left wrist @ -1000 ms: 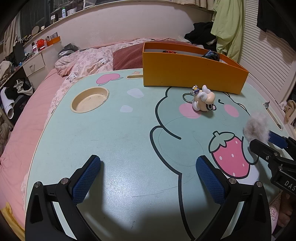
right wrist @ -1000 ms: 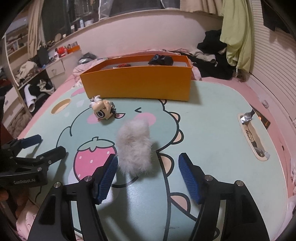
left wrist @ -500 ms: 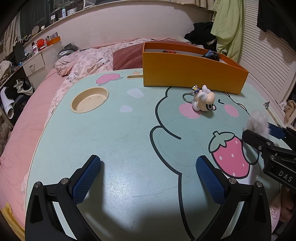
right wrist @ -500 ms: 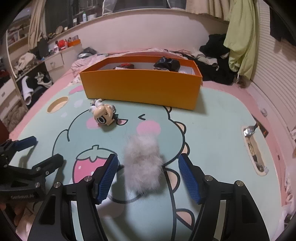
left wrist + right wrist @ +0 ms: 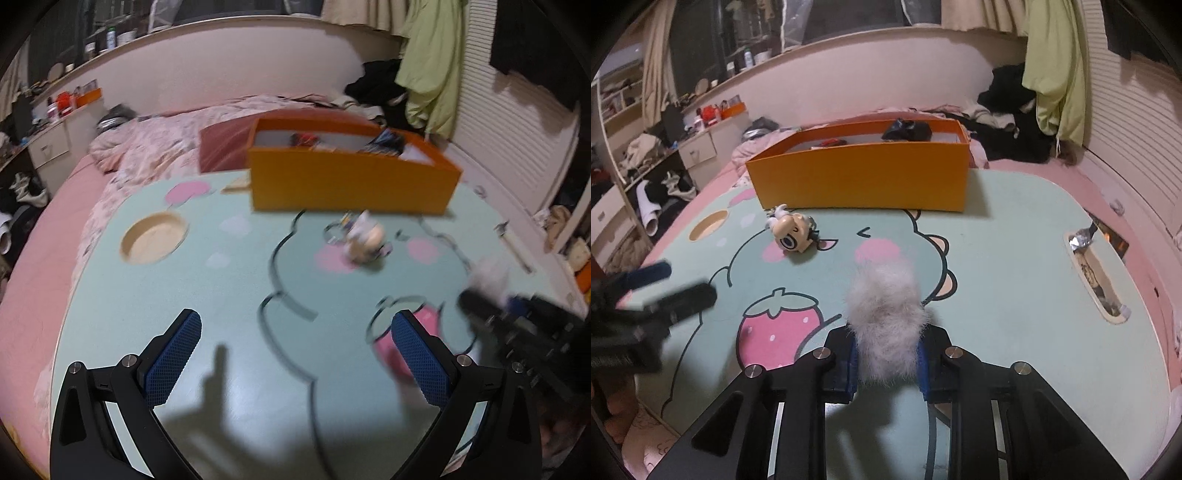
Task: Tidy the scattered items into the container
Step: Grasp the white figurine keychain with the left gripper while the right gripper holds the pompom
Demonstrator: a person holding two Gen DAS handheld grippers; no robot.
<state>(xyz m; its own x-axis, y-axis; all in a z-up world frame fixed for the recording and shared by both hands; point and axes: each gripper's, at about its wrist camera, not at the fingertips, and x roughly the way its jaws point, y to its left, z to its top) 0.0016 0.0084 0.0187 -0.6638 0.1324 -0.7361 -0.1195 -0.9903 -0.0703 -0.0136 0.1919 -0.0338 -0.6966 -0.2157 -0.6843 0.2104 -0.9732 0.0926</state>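
R gripper point(image 5: 886, 360) sits nearest in its own cam, jaws pinched in tight on a grey-white fur pompom point(image 5: 884, 314); blue pads press both flanks of the fluff, and most of the ball bulges out ahead of the tips, over the mint-green lap table point(image 5: 1015, 295) w/ cartoon print. In the L cam the same pompom shows only as a blurred pale patch at the tip of the R gripper, far right.

L gripper point(image 5: 295, 354) is spread wide, nothing btwn its blue pads, above bare tabletop near the front edge; its shadow falls on the surface just below. Whole L view is motion-smeared. From the R cam it appears at the left edge as a blurred black frame w/ one blue pad.

Printed pink strawberry point(image 5: 781, 328) lies btwn the two grippers. Further out, mid-table, a small big-headed toy figure keychain point(image 5: 792, 236) lies on its side, w/ its ring toward the box, well apart from both grippers. Round cup recess point(image 5: 155, 242) sits toward the table's left side; a long slot point(image 5: 1095, 280) w/ a bit of foil runs by the right edge.

At the far edge stands the orange box point(image 5: 864, 177), open-topped, w/ a dark item and a small red one already inside. Beyond: pink bedding, clothes pile, green garment hanging.
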